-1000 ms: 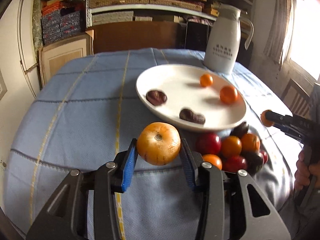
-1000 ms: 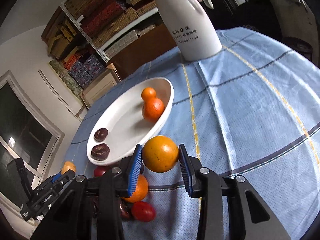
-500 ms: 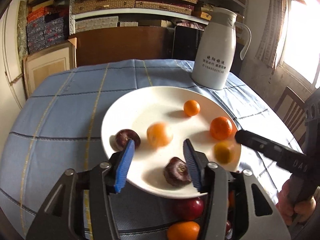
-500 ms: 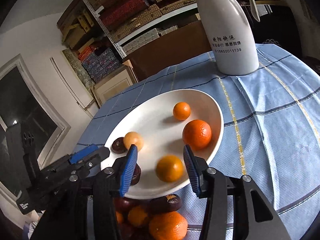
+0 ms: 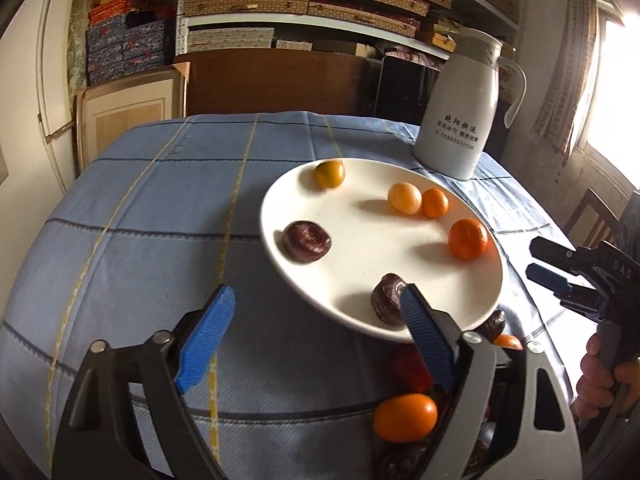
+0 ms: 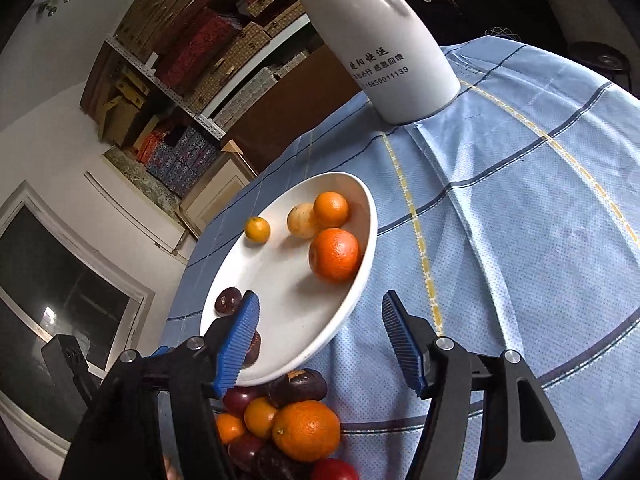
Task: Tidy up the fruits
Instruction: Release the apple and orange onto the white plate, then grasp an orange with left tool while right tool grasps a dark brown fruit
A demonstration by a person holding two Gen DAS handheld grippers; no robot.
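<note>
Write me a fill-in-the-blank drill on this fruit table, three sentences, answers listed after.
1. The plate holds ____ pieces of fruit.
2. The white jug stands on the ____ tablecloth.
3. Both the left hand-held gripper and the right hand-held gripper hold ____, their jaws opening.

Missing words: six; blue; nothing

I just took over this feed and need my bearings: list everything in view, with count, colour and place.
plate: one, white, on the tablecloth
citrus fruits: four, orange to yellow, on the plate
dark fruits: two, purple-brown, on the plate's near side
fruit pile: several, orange, red and dark, on the cloth beside the plate
jug: one, white, beyond the plate
tablecloth: one, blue check
shelves: stacked boxes, behind
left gripper: blue pads, opening, empty
right gripper: blue pads, opening, empty
hand: one, on the right gripper's handle
</note>
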